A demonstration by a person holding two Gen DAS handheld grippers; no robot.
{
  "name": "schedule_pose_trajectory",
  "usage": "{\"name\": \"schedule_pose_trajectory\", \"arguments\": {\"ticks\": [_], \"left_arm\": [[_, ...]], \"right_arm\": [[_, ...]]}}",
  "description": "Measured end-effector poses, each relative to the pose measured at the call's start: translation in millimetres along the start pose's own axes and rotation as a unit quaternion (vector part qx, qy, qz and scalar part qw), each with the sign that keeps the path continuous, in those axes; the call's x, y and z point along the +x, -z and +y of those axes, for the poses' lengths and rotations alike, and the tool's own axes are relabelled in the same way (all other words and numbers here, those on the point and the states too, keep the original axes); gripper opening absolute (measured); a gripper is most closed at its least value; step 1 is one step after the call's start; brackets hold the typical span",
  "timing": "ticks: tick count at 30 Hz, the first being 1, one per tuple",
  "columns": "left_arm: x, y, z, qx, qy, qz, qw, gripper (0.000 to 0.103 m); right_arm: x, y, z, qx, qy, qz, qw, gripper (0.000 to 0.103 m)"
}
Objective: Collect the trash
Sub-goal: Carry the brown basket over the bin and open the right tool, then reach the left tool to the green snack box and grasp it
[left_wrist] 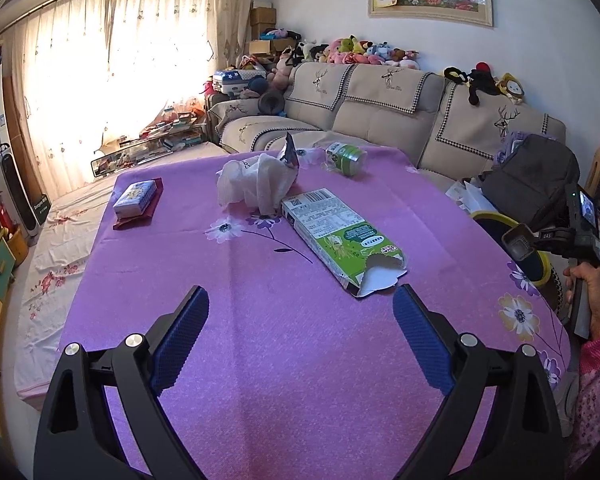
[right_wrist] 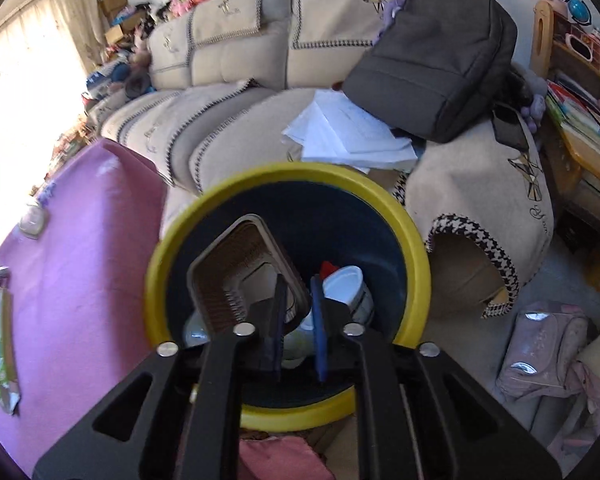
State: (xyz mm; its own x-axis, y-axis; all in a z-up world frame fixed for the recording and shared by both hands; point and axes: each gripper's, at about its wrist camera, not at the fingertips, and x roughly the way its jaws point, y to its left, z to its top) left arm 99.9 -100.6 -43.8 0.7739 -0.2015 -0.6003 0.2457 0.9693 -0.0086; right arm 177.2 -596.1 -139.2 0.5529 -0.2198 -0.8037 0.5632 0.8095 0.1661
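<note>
Over the yellow-rimmed bin (right_wrist: 414, 232), the right gripper (right_wrist: 298, 312) hangs pointing down, its jaws parted a little; a brown plastic tray (right_wrist: 236, 268) sits at the left pad's tip, and whether that pad touches it I cannot tell. A white cup (right_wrist: 346, 286) lies in the bin. On the purple tablecloth (left_wrist: 260, 320) just beside it, more trash: a torn green carton (left_wrist: 340, 236), a crumpled white tissue (left_wrist: 256, 184), a green jar (left_wrist: 346, 156) on its side. The left gripper (left_wrist: 300, 320) hovers above the cloth, jaws spread wide, empty. A beige sofa (left_wrist: 380, 120) behind.
</note>
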Motion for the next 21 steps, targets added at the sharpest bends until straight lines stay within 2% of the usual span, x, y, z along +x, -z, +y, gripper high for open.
{"name": "schedule_pose_trajectory", "arguments": {"ticks": [2,7,9,17,21], "left_arm": [[2,0,0,0.000,0.001,0.003,1.0000,0.092],[8,-2,-2,-0.001,0.006,0.011,0.9999,0.092],[11,-4,-7,0.004,0.005,0.011,0.9999,0.093],[44,-15,-42,0.030,-0.013,0.021,0.9992,0.094],[73,-14,-53,0.038,-0.023,0.048,0.9979,0.094]], "right_arm": [[2,1,-2,0.003,0.006,-0.004,1.000,0.042],[-10,6,-4,0.015,-0.010,-0.023,1.000,0.047],[-19,8,-2,0.013,-0.019,-0.034,0.999,0.053],[-45,12,1,0.012,-0.051,-0.054,0.997,0.053],[-51,17,2,0.005,-0.070,-0.055,0.996,0.054]]}}
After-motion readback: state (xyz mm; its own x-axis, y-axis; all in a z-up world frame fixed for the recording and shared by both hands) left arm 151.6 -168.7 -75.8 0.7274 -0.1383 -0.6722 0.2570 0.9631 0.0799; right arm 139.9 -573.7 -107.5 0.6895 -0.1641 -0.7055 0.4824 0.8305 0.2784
